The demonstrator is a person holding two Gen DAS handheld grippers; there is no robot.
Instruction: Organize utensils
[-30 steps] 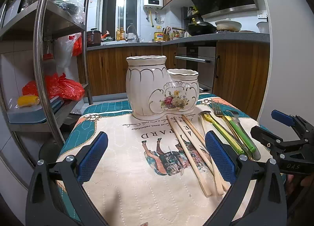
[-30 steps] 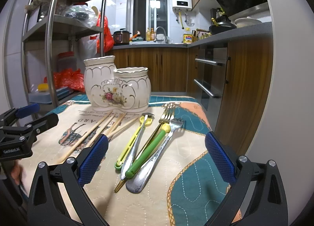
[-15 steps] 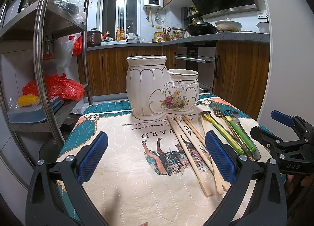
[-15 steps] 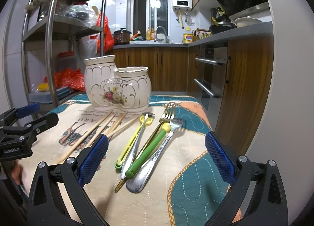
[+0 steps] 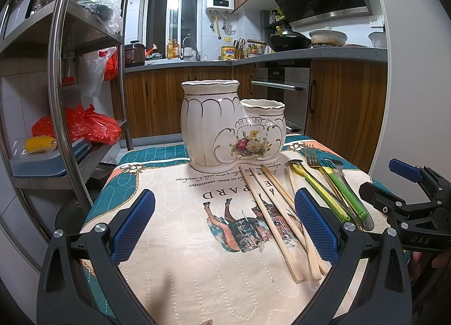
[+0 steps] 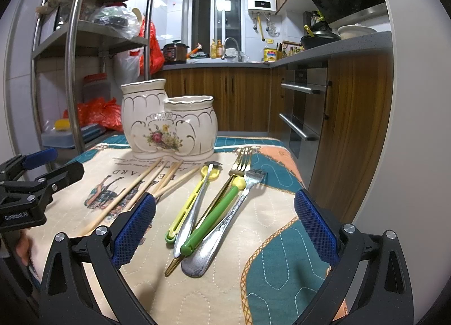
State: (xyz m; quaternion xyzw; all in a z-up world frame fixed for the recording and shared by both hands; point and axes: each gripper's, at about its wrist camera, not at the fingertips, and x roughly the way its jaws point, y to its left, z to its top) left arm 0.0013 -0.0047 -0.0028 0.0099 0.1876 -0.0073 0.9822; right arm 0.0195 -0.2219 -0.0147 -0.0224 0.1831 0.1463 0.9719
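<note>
On the surface (image 5: 174, 243), spread with a quilted cream-and-teal cloth printed with a horse (image 6: 270, 243), we recorded a white ceramic two-compartment holder with gilt scrolls and a floral panel (image 5: 225, 133), upright at the far middle, both compartments showing nothing above their rims. In front of it lay four pale wooden chopsticks (image 5: 270, 212), fanned out from the holder's base toward us. Just beside them, toward the right, we listed a crossed cluster: a yellow-handled steel spoon (image 6: 194, 201), a slim gold fork (image 6: 225, 186), a green-handled utensil with a yellow knob (image 6: 214, 217) and a steel fork (image 6: 225, 226), overlapping one another. We held the left tongs (image 5: 224, 226) released, blue pads wide apart above the cloth, with the chopsticks' near ends by the right pad. We held the right tongs (image 6: 224, 226) likewise released, spread around the near ends of the cluster, touching none of it.
</note>
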